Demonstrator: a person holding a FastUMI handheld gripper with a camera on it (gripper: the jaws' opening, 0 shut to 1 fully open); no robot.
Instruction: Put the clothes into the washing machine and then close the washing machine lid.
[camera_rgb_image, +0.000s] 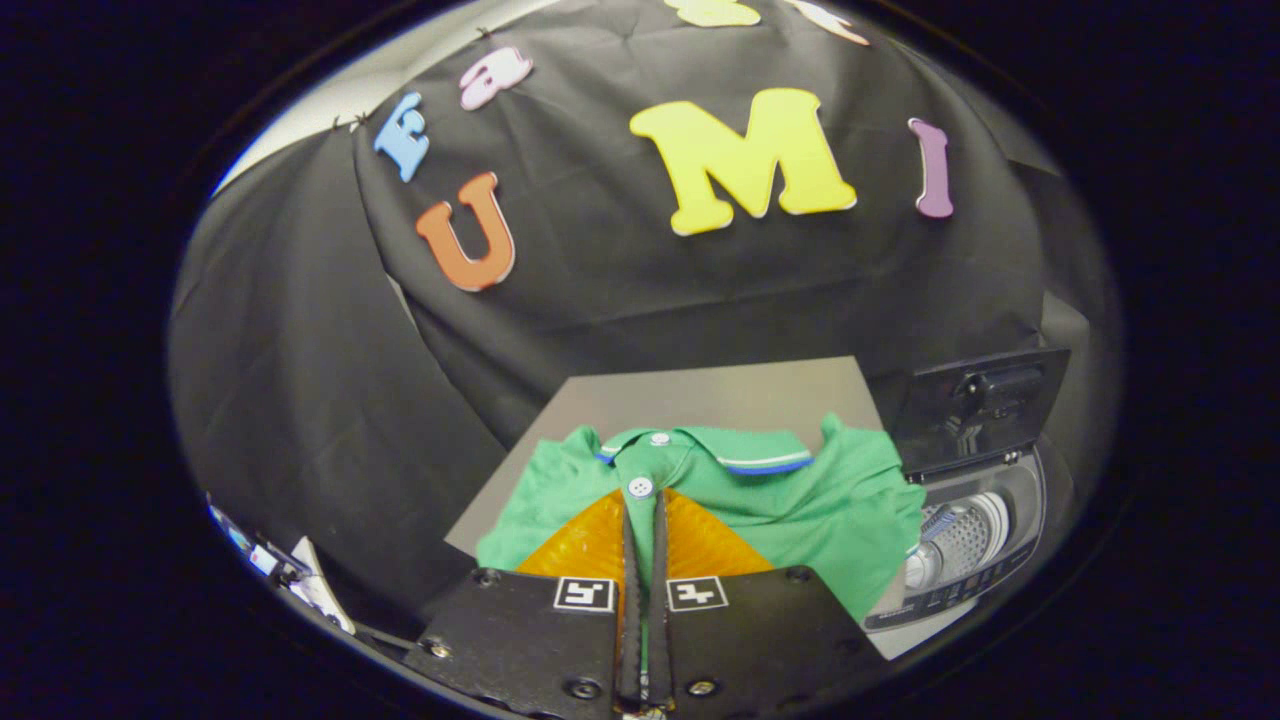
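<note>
— Tongs (645, 500)?
— Drawn narrow, the two orange fingers (590, 545) nearly together, only a thin slit left between. Green fabric pinched in that slit, right along the button placket.
— So holding what?
— Holding the green polo shirt (800, 500), both fingers pressed on its front just below the white button (640, 487).
— And the shirt itself?
— Spread around and ahead of the fingertips, collar (740, 455) with a white and blue stripe lying just beyond them, a second button higher at the collar. One sleeve out on each side. Lying over the grey desk (720, 395), or lifted slightly off it; cannot tell which.
— Further out?
— Right of the shirt, a small top-loading washing machine (985, 560), touching or just beside the shirt's right sleeve. Lid (980, 405) standing open, upright at the back. Perforated metal drum (960, 535) visible inside, control strip along the front edge.
— Anything inside the drum?
— Something pale and blue at the rim; too small to name.
— Behind all that?
— Black cloth wall of the booth (300, 380), hanging in folds.
</note>
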